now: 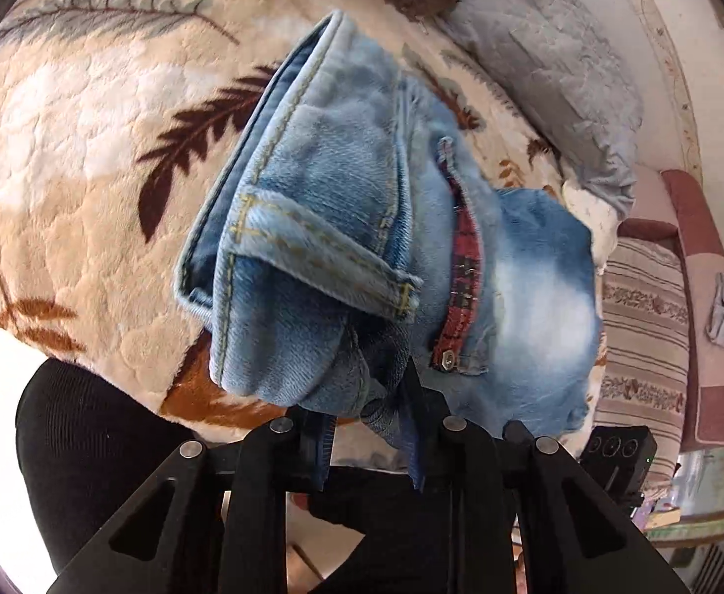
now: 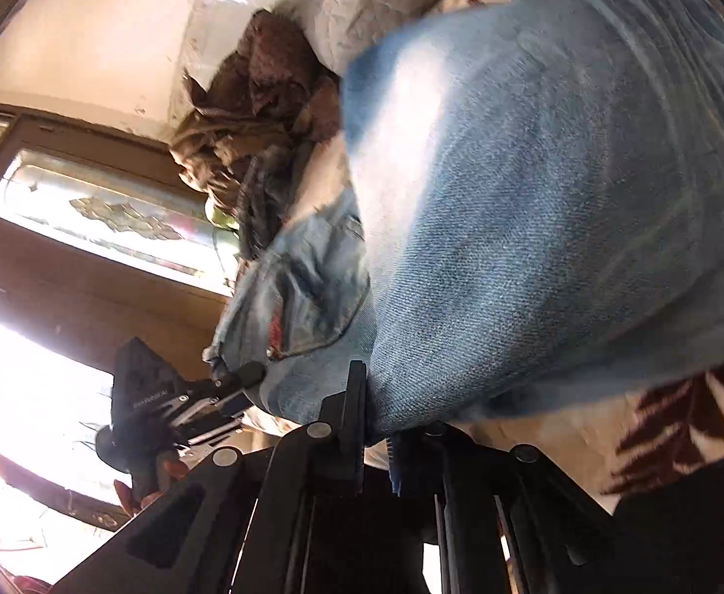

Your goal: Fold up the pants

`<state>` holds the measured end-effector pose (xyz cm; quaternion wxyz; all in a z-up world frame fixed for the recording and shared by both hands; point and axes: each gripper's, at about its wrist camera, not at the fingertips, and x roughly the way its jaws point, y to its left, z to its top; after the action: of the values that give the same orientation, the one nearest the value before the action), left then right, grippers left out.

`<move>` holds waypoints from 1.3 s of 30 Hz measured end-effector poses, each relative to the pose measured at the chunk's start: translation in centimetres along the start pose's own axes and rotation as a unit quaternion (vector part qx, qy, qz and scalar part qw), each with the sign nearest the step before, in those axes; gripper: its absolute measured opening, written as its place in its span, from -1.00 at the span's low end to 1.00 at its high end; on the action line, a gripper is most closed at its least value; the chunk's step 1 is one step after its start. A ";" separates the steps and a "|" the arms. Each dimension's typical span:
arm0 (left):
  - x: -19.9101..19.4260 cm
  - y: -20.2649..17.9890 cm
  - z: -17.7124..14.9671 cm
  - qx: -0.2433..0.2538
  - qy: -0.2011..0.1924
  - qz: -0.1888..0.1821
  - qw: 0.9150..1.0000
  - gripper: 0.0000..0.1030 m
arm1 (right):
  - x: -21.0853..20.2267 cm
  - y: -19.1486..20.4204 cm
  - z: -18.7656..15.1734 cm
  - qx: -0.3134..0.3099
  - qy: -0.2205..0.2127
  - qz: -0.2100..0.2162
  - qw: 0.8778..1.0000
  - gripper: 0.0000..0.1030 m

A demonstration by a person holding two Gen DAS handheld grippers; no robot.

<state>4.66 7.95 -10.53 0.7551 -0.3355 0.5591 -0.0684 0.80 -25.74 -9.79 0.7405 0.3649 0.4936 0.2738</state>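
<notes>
- Left wrist view: my left gripper (image 1: 366,396) is clenched on a bunched edge of the jeans (image 1: 342,227) at the bottom centre of the frame, and the denim hangs lifted above the leaf-patterned blanket (image 1: 79,148).
- In that view the jeans fill the middle of the frame as a loose bundle: a stitched hem or cuff points to the upper centre, and a red plaid lining strip (image 1: 463,267) with a metal button shows right of centre.
- Right wrist view: my right gripper (image 2: 391,425) is pinched on another part of the jeans (image 2: 559,208), which spread blurred over the right half of the frame; the left gripper (image 2: 233,376) shows at lower left, also biting denim.
- I judge the folding to be barely begun: the jeans are held up in the air by both grippers, crumpled, with no flat crease visible.
- Left to do, as I read it: spread them on the blanket, align the legs, fold.
</notes>
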 end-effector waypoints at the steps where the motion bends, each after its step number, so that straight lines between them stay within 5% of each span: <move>1: 0.7 0.6 0.0 -0.016 0.011 -0.002 1.000 -0.57 | 0.5 -0.7 -0.3 0.006 0.004 -0.010 1.000 -0.69; 4: -0.6 0.9 0.3 -0.015 0.016 -0.031 0.999 -0.58 | -0.8 -0.8 -0.3 0.010 -0.002 -0.003 1.000 -0.50; 8: -5.5 -0.7 0.0 0.087 -0.024 -0.059 0.994 -0.55 | -8.8 -0.6 -0.1 -0.031 -0.064 -0.008 0.997 -0.01; 11: -8.8 -0.2 0.3 0.108 -0.070 -0.055 0.990 -0.17 | -16.5 -4.4 0.8 0.010 -0.166 -0.051 0.985 0.20; 13: -9.1 0.3 1.5 0.097 -0.089 -0.029 0.991 0.05 | -20.7 -8.0 2.0 0.060 -0.232 -0.103 0.965 0.26; 16: -7.1 1.0 2.9 0.070 -0.062 -0.014 0.996 0.05 | -23.4 -12.8 3.6 0.128 -0.269 -0.102 0.949 0.26; 23: -2.4 -1.4 4.1 0.043 -0.034 0.018 0.998 0.07 | -19.2 -16.2 7.2 0.183 -0.256 -0.050 0.948 0.24; 24: -2.4 -1.6 4.4 0.040 -0.035 0.023 0.998 -0.01 | -18.5 -16.2 7.7 0.180 -0.255 -0.049 0.949 0.12; 26: -2.6 -2.0 4.8 0.033 -0.039 0.025 0.998 -0.14 | -18.1 -16.3 8.6 0.175 -0.256 -0.052 0.949 -0.90; 28: -3.3 -2.3 4.8 0.028 -0.042 0.020 0.999 -0.42 | -19.9 -15.1 8.5 0.151 -0.284 -0.049 0.946 -0.89; 32: -3.9 -1.8 4.0 0.039 -0.049 0.029 0.998 -0.46 | -24.7 -12.0 5.9 0.069 -0.337 -0.103 0.933 -0.90; 36: -1.6 -0.8 3.4 0.038 -0.021 0.065 0.997 -0.49 | -23.1 -16.9 3.6 0.112 -0.263 -0.194 0.938 -0.81; 39: -2.3 -1.1 2.9 0.048 -0.027 0.062 0.997 -0.51 | -23.7 -18.6 1.3 0.146 -0.271 -0.163 0.937 -0.58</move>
<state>6.67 9.48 -7.59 0.7878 -0.2656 0.5544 -0.0394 -5.74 -55.03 -11.95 0.8192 0.4442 0.3610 -0.0350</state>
